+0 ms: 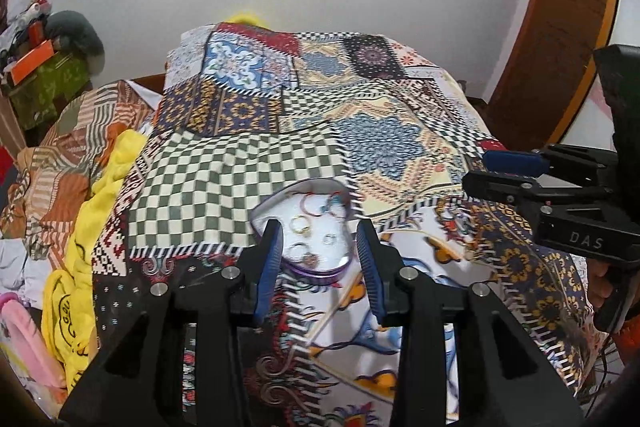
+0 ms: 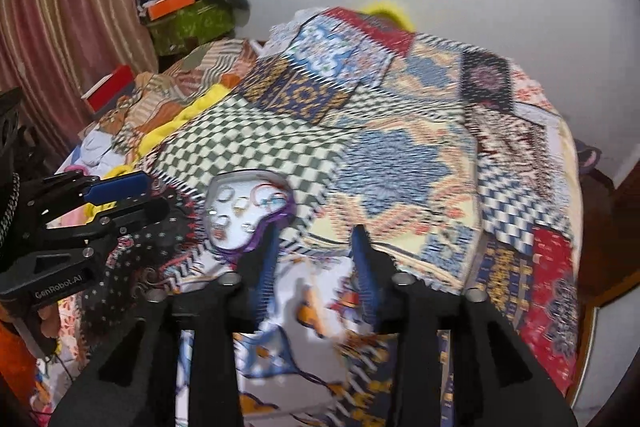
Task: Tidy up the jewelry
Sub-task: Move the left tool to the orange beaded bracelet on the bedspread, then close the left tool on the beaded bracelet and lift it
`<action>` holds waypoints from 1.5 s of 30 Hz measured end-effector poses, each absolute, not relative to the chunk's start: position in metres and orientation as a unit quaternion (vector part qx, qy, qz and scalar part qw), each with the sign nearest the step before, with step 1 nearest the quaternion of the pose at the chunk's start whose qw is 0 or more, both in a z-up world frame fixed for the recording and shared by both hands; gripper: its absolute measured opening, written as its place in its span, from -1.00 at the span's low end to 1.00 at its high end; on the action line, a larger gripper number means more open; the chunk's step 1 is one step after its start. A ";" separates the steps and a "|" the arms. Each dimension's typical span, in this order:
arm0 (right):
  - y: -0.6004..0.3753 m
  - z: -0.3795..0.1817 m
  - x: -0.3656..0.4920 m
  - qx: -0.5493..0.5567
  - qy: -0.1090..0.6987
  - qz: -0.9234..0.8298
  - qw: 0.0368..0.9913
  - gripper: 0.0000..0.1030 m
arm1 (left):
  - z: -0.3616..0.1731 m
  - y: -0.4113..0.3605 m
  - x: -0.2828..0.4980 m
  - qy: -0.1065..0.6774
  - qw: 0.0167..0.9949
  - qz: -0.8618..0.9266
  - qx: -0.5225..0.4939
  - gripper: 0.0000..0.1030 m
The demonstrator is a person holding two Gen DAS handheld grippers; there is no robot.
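Observation:
A clear heart-shaped jewelry box [image 1: 310, 227] with a purple rim lies on the patchwork bedspread [image 1: 248, 163]. It holds several rings and earrings [image 1: 303, 223]. My left gripper [image 1: 320, 231] is open, its blue-padded fingers on either side of the box's near end. The right gripper [image 1: 500, 171] shows at the right edge, off to the side of the box. In the blurred right wrist view the box [image 2: 240, 215] lies left of my right gripper [image 2: 314, 239], which is open and empty. The left gripper [image 2: 120, 195] shows at the left.
Crumpled yellow cloth [image 1: 100, 195] and striped bedding [image 1: 76, 143] lie left of the bedspread. A green box with clutter [image 1: 44, 87] stands at the far left. A wooden door frame [image 1: 560, 39] is at the right, a white wall behind.

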State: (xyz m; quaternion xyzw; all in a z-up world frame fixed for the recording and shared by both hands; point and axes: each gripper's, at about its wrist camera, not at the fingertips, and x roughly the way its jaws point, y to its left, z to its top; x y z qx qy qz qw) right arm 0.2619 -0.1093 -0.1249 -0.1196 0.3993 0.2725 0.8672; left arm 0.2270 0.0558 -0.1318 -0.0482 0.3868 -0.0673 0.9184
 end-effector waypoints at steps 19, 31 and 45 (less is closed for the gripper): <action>-0.207 -0.152 0.268 -0.076 0.425 0.217 0.876 -0.24 | -0.164 -0.032 0.264 0.429 0.893 -0.134 -0.010 -0.26; -0.230 -0.171 0.269 -0.053 0.445 0.212 0.868 -0.24 | -0.186 -0.067 0.312 0.460 0.874 -0.157 0.005 -0.37; -0.215 -0.177 0.266 -0.044 0.458 0.245 0.853 -0.24 | -0.186 -0.050 0.309 0.459 0.871 -0.167 -0.047 -0.91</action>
